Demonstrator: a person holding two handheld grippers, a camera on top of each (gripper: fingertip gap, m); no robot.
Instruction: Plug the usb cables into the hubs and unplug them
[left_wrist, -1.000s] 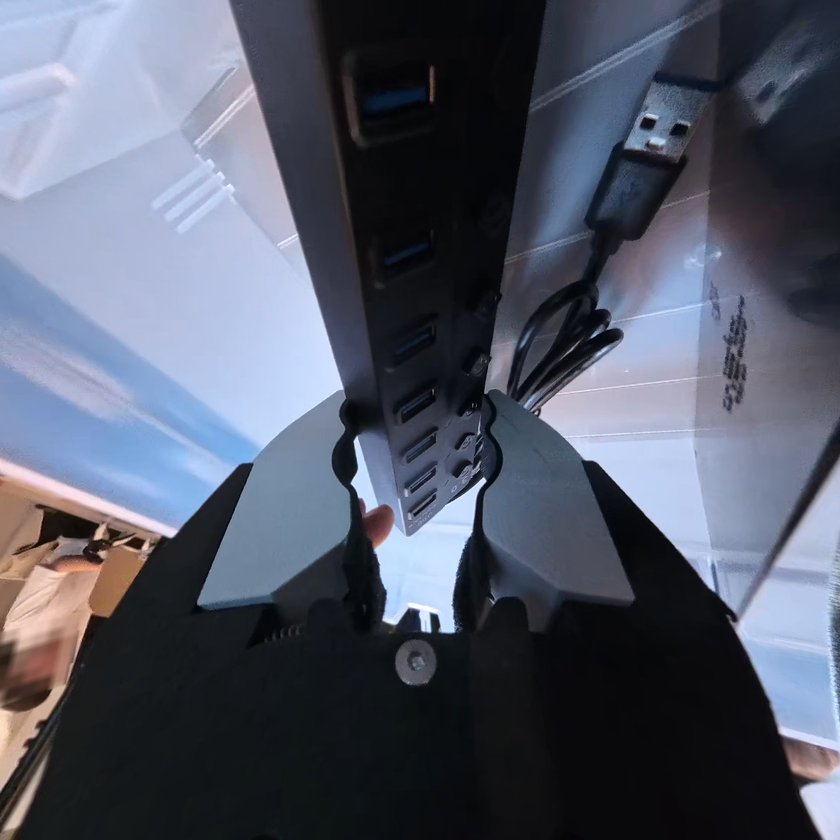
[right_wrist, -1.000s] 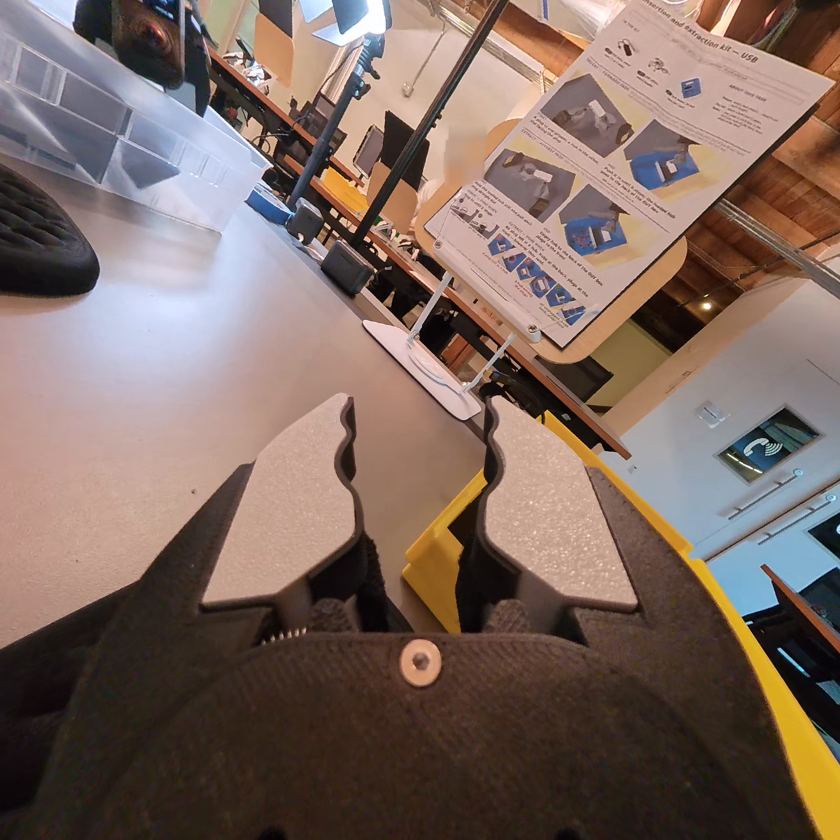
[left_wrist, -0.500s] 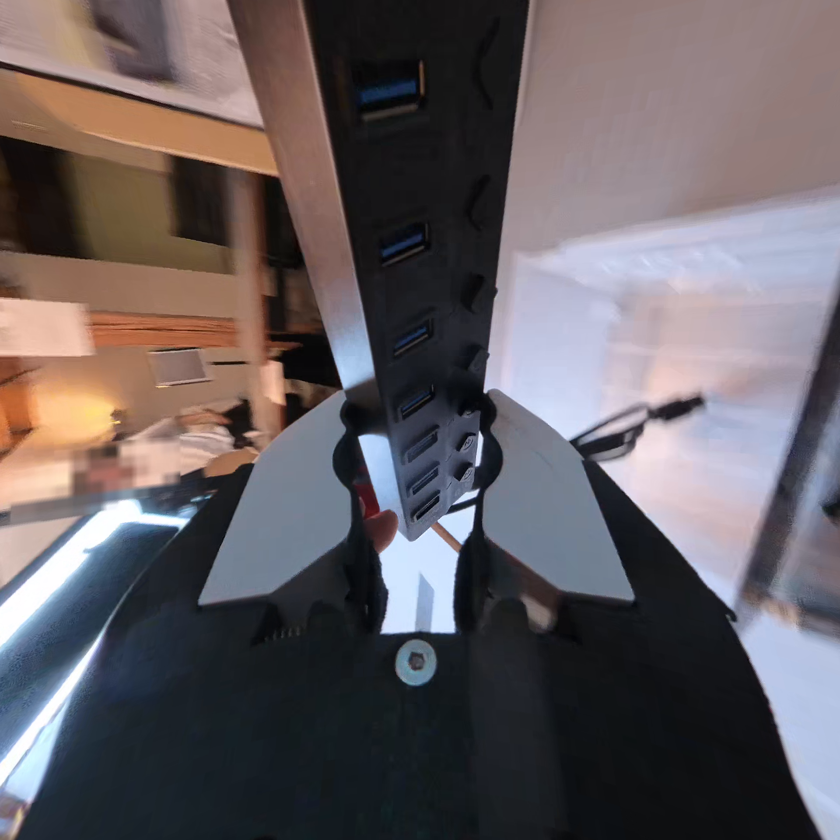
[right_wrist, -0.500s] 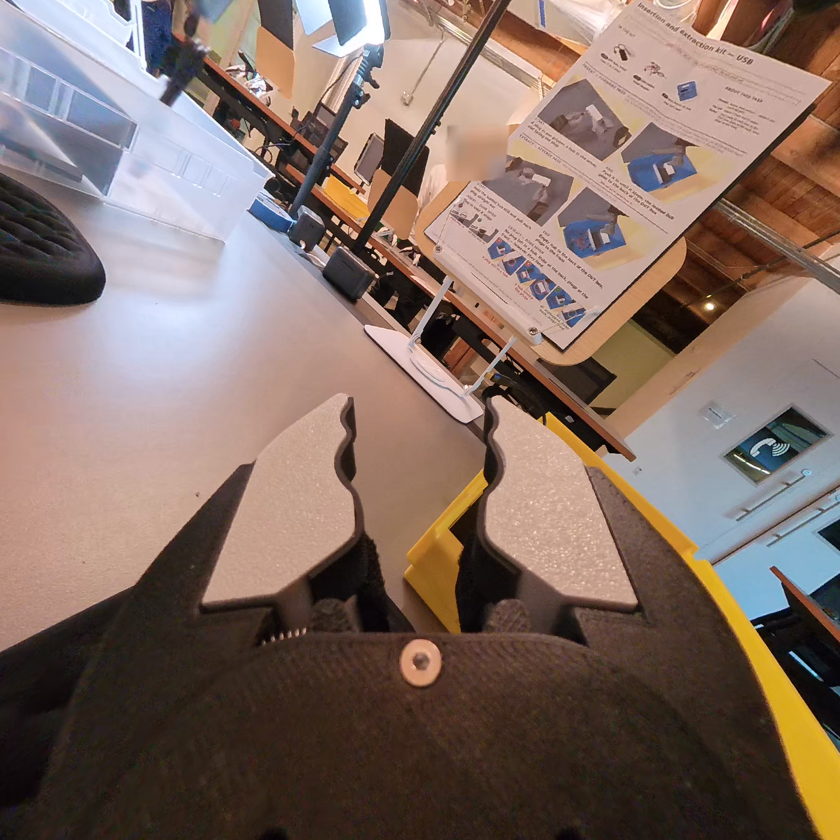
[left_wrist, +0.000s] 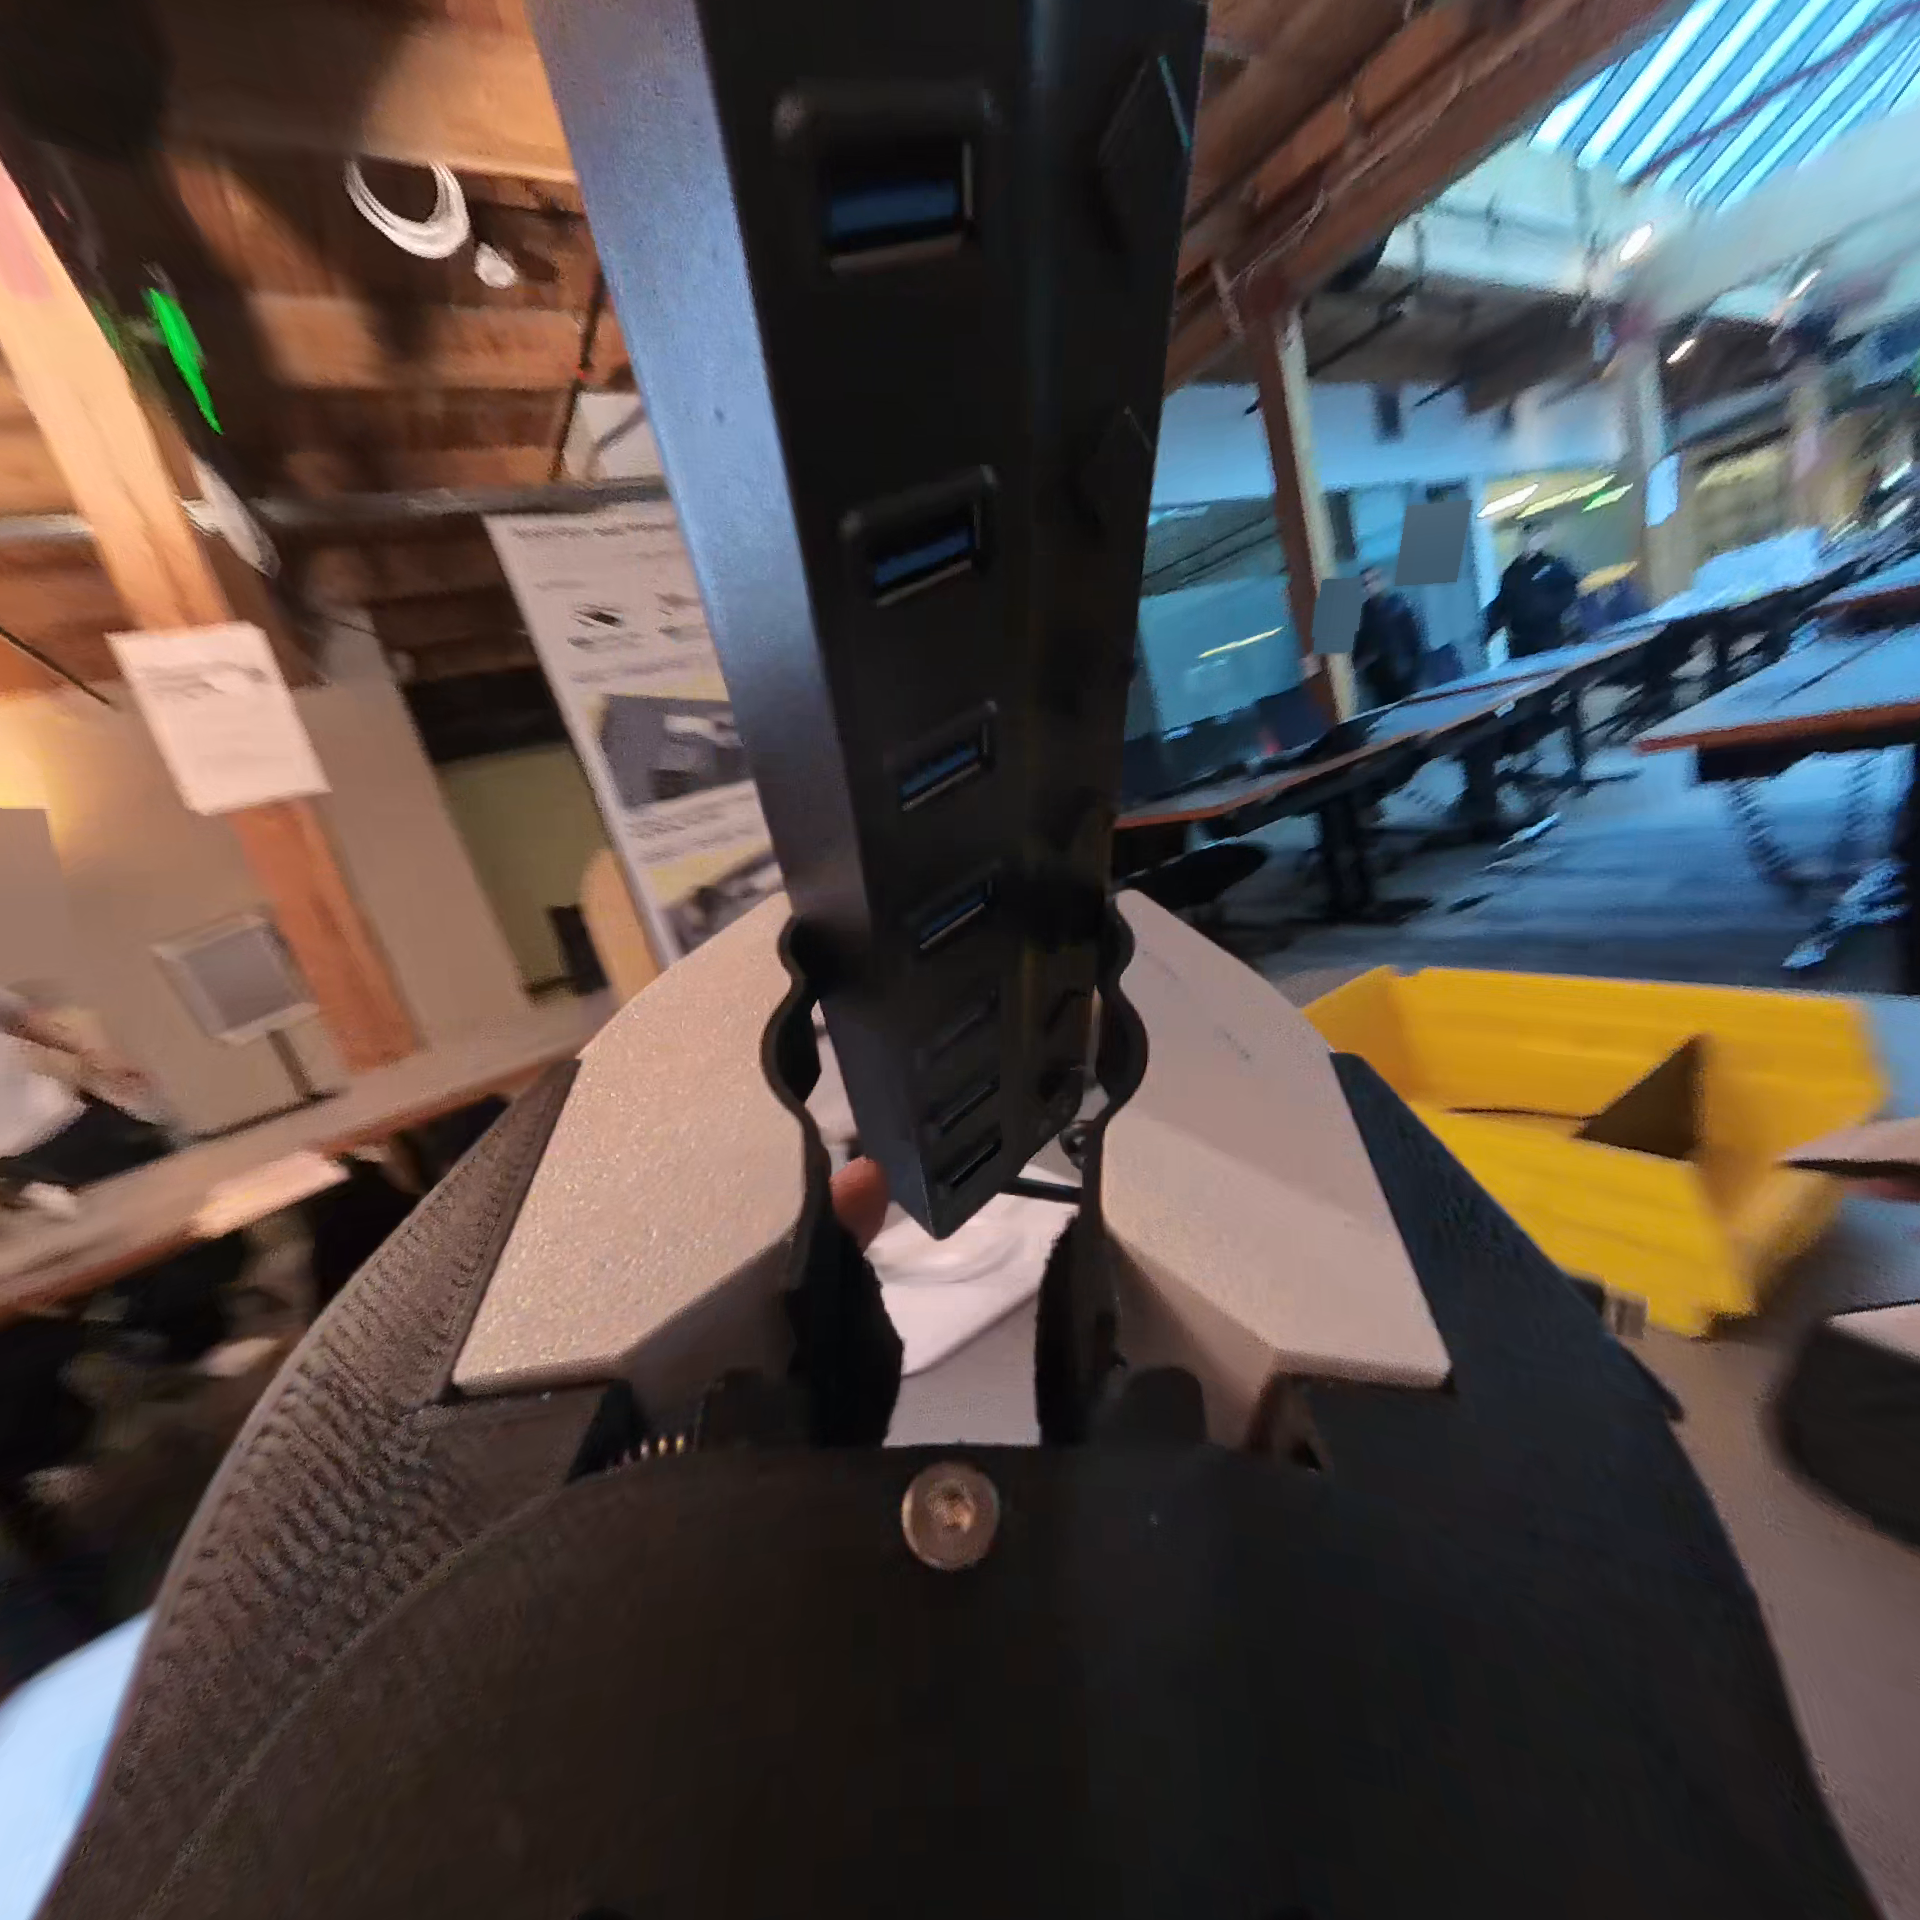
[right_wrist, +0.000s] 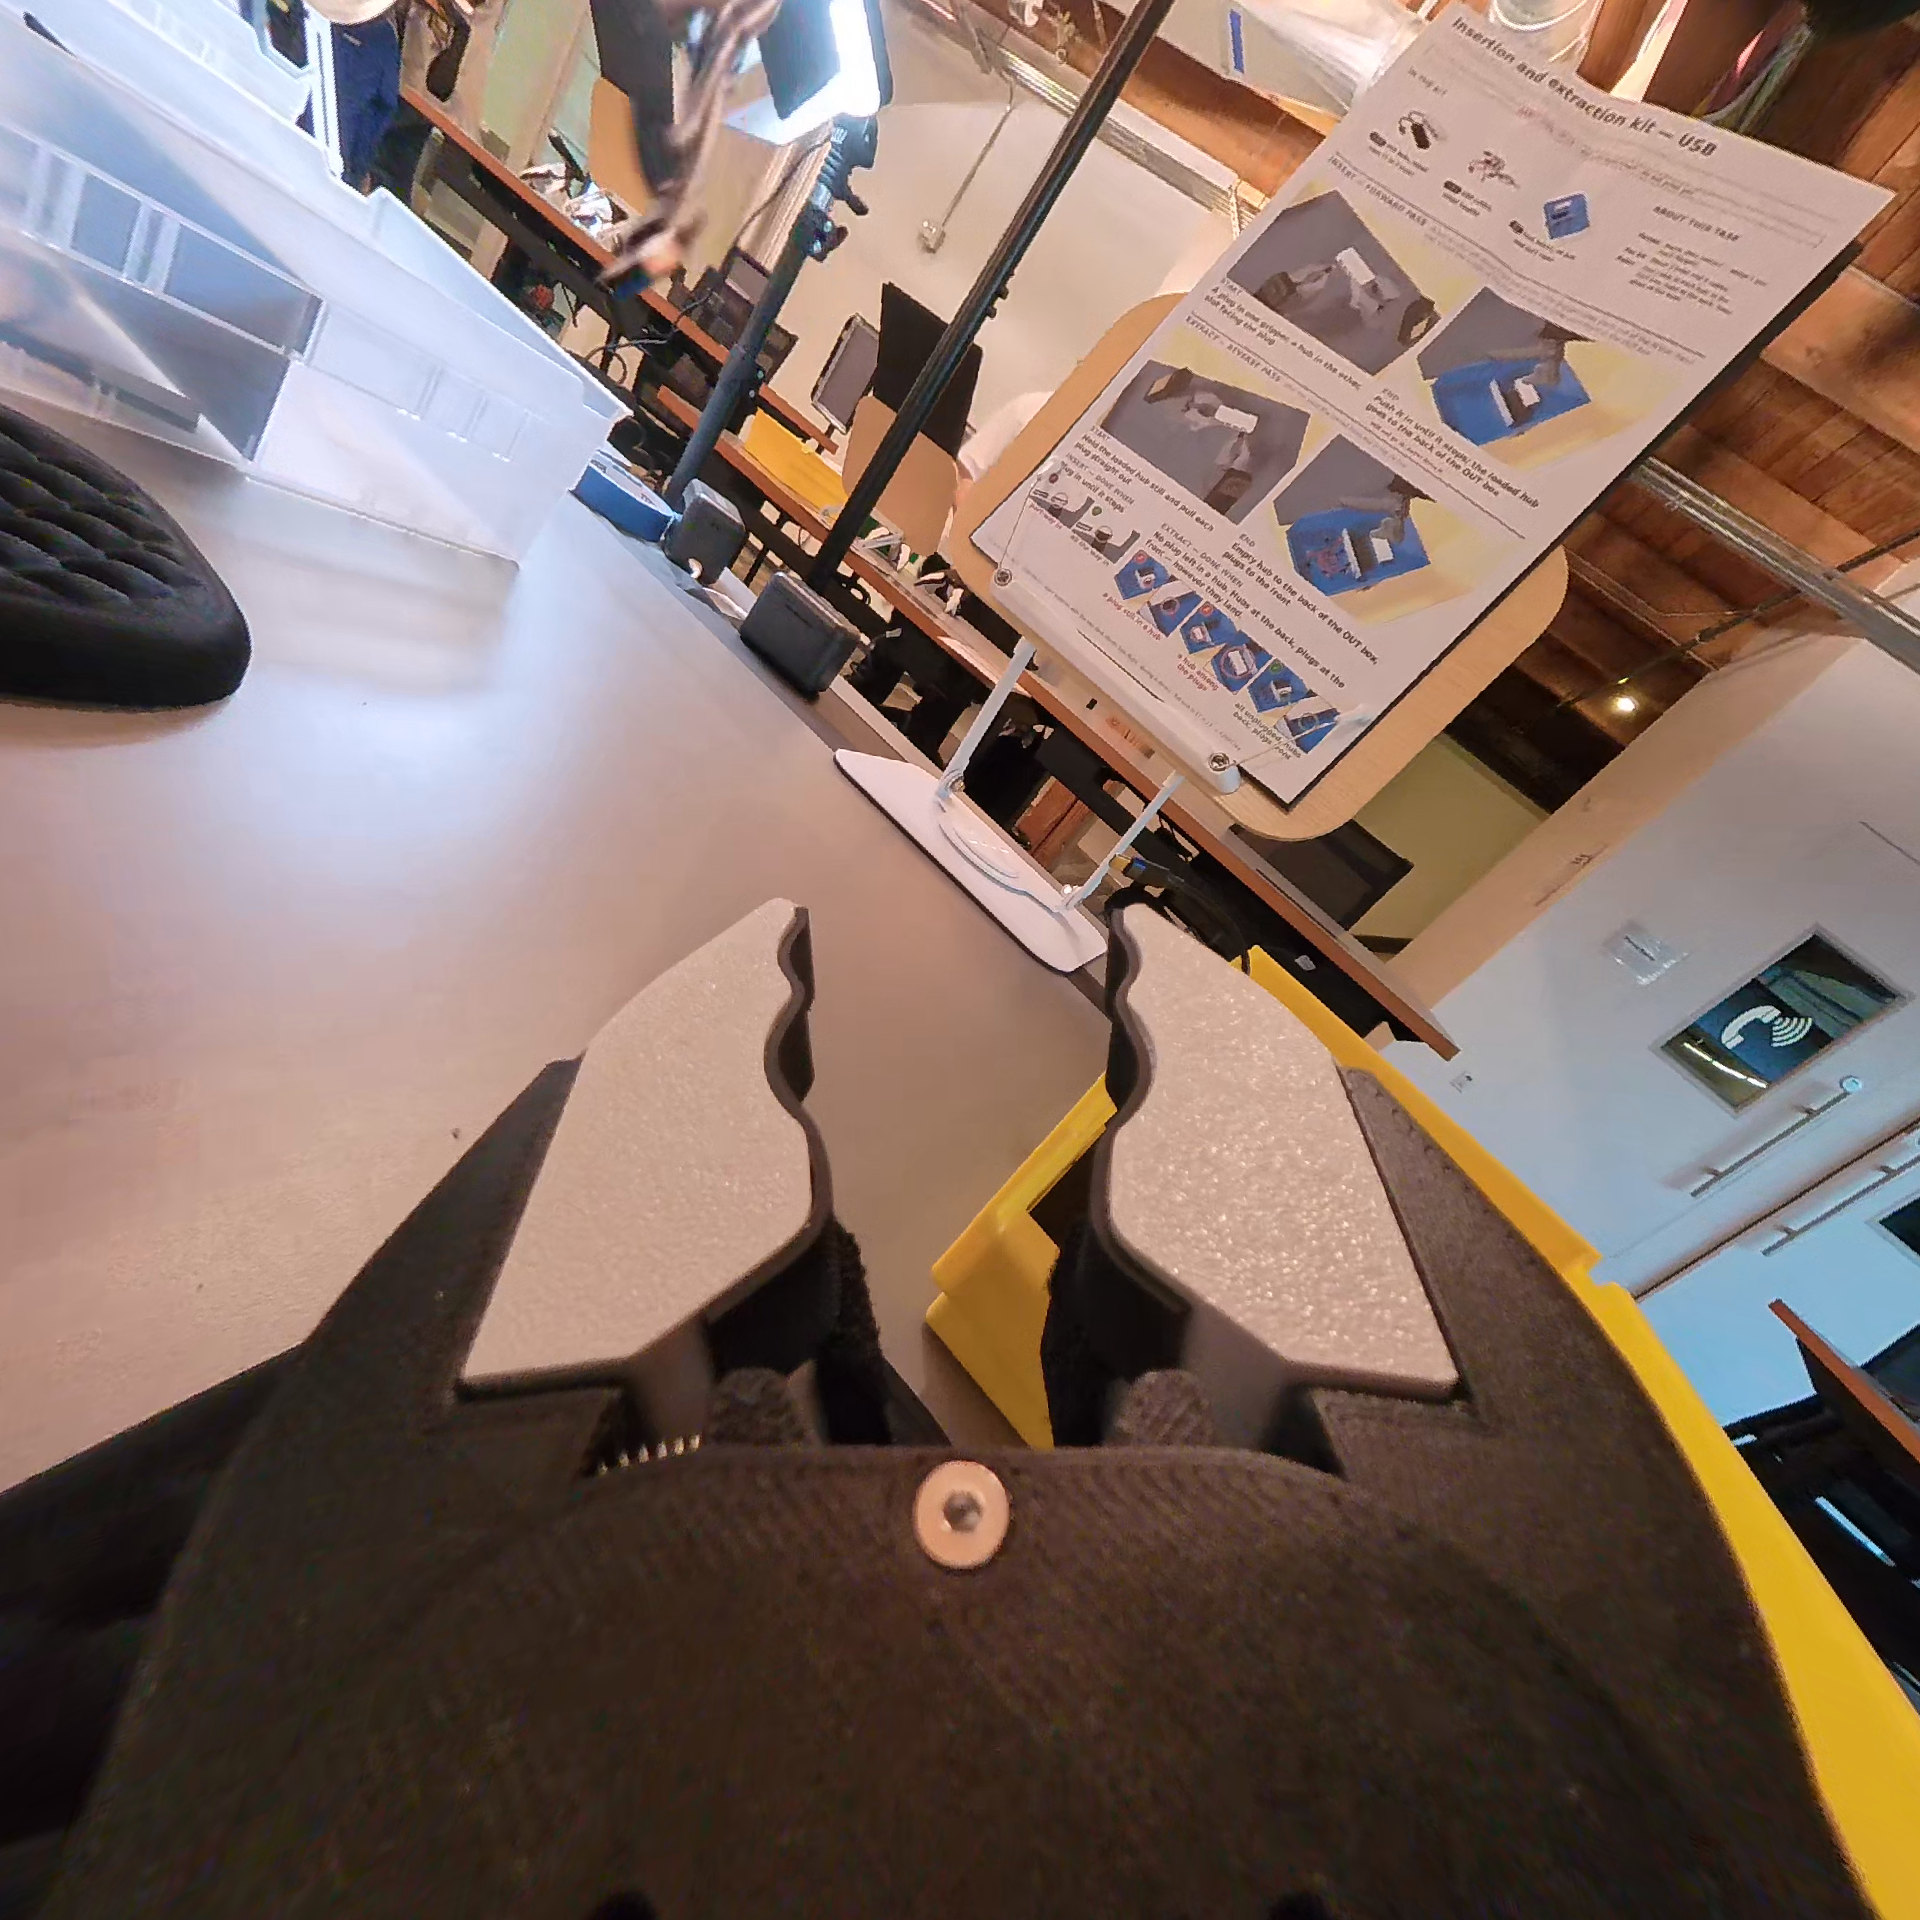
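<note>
We hold the USB hub (left_wrist: 935, 582), a long dark bar with a grey metal side and a row of blue-lined ports, raised in the air with its near end clamped between the fingers of our left gripper (left_wrist: 956, 1039); none of the ports we can see has a plug in it. Our right gripper (right_wrist: 956, 1049) rests low over the grey table (right_wrist: 312, 935) with its fingers apart and nothing between them. A yellow bin (right_wrist: 997, 1320) sits just beyond it near the table's edge, and an instruction board on a white stand (right_wrist: 1403, 416) rises at that same edge.
</note>
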